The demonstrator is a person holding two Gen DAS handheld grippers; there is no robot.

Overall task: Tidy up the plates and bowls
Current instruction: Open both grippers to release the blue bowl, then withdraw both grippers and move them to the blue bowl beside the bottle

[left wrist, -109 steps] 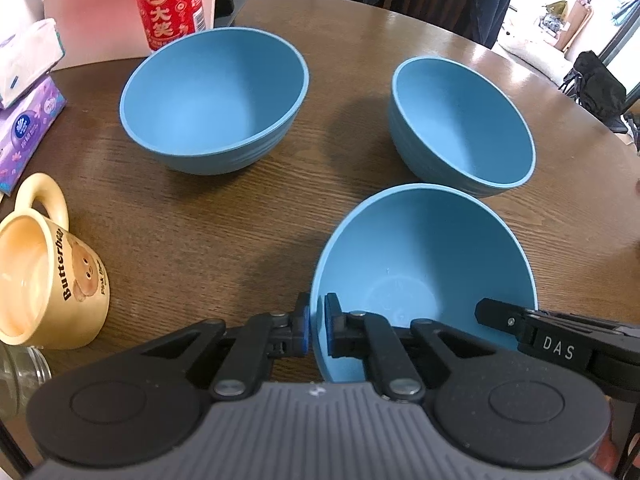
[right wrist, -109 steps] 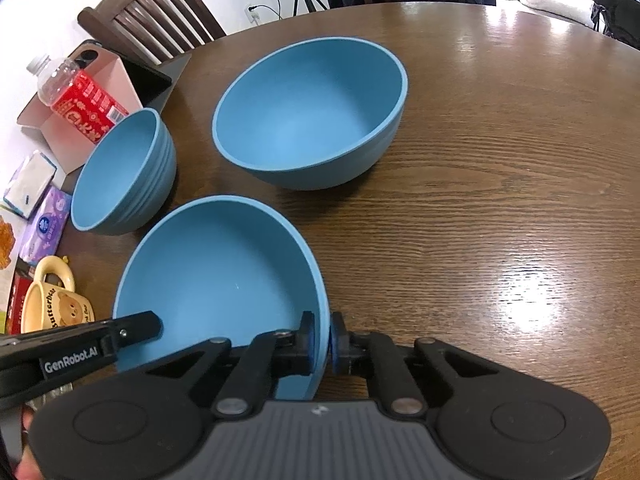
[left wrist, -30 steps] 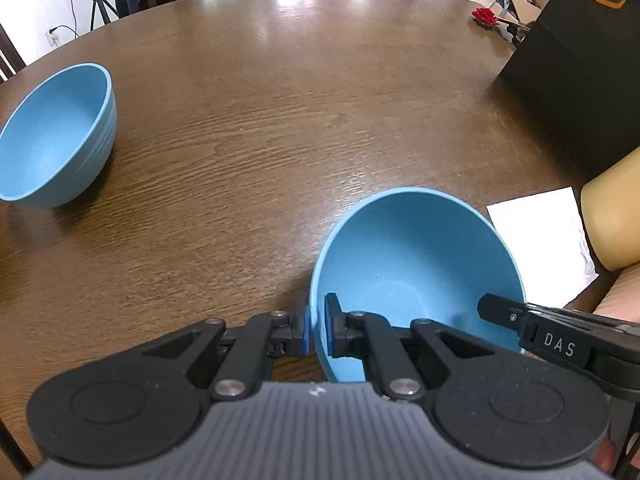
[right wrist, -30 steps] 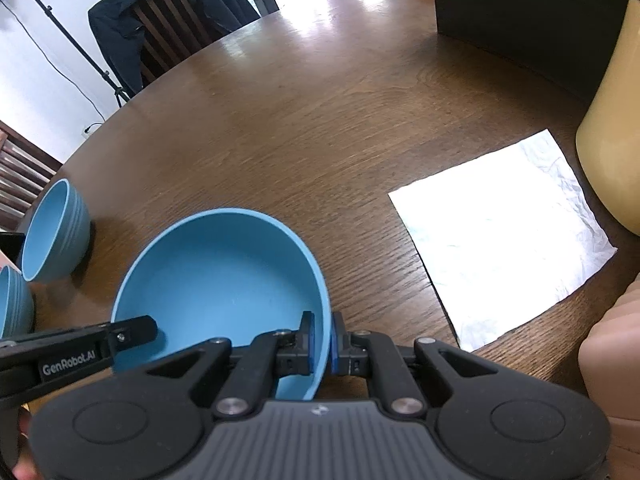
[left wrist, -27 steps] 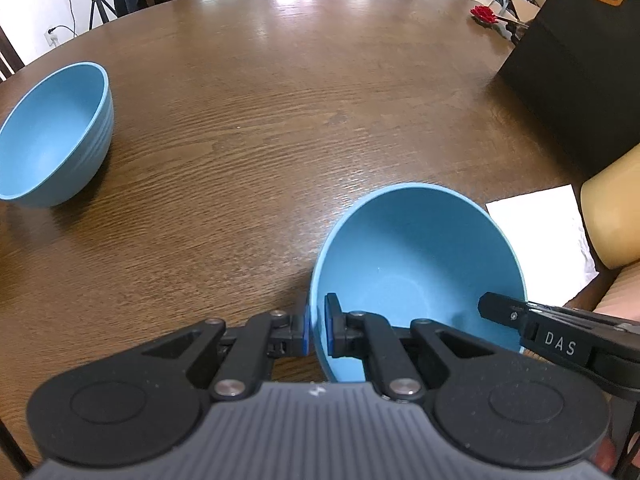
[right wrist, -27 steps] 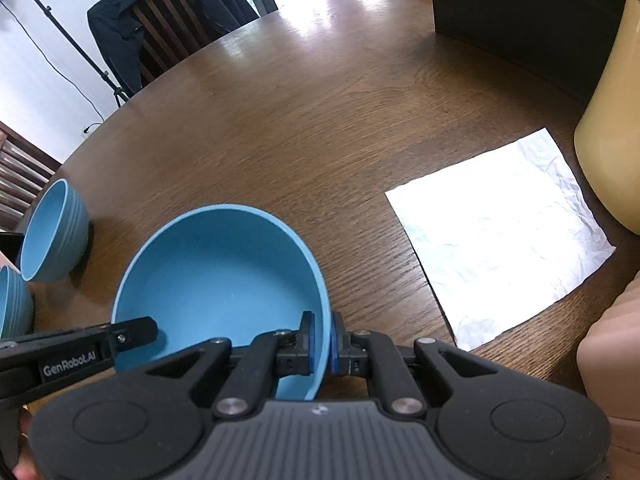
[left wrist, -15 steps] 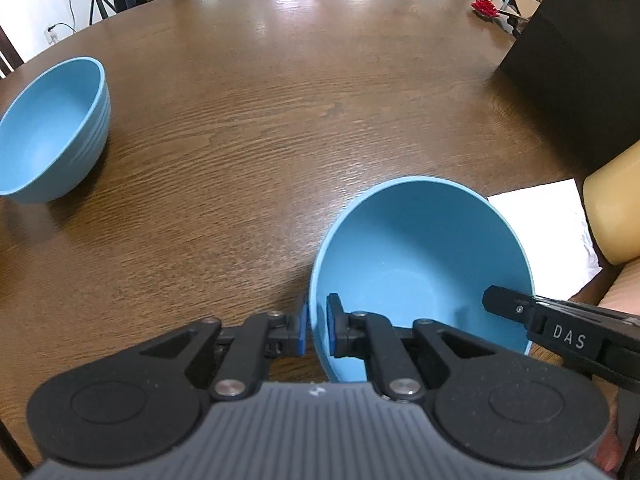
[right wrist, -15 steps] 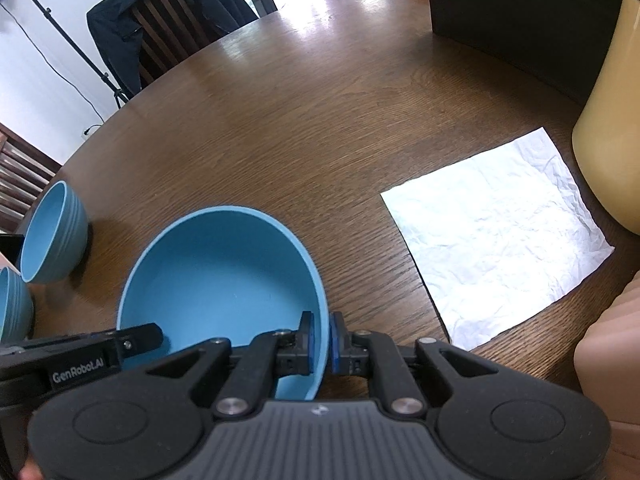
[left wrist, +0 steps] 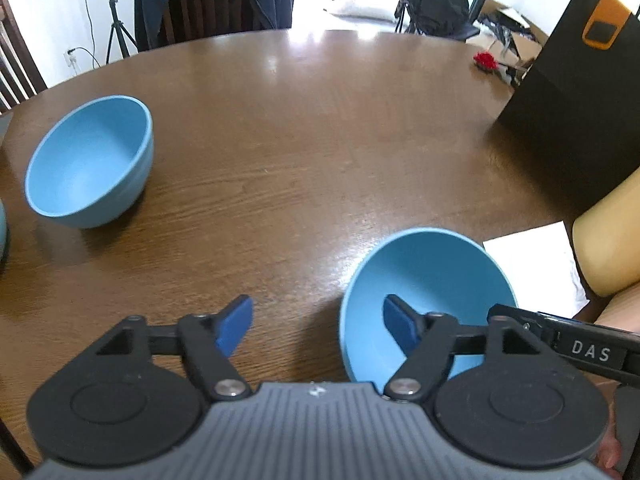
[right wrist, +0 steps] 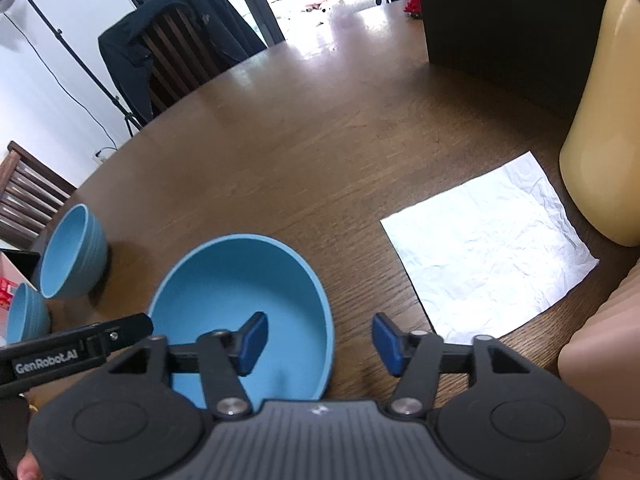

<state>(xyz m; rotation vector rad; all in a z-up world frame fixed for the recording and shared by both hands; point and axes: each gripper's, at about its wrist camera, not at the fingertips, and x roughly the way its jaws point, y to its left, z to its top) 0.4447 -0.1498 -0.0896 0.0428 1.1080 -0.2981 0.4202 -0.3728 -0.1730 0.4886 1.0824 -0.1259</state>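
On the near edge of the round bench (left wrist: 320, 128): one smooth, round blue bowl (left wrist: 432, 276), upright on dark brown wood grain, just beside a creased square white paper sheet (right wrist: 488, 264). Three blue bowls counted in all from the right wrist view: the near one (right wrist: 240, 292), a ribbed second bowl (right wrist: 72, 252) well apart toward the left edge, a third bowl (right wrist: 24, 316) just beside that, cut by the picture's border. Left gripper (left wrist: 316, 322) opening, spread wide, straddling the near bowl's left rim with one blue pad inside and one outside, neither pressing. Right gripper (right wrist: 320, 340) likewise opening, straddling the right rim, pads clear of it. Near the right edge, one glossy, rounded yellow jug (right wrist: 600, 120) and one matte black box (left wrist: 580, 92). At the far edge, a slatted wooden chair (right wrist: 168, 52) draped with a dark jacket.
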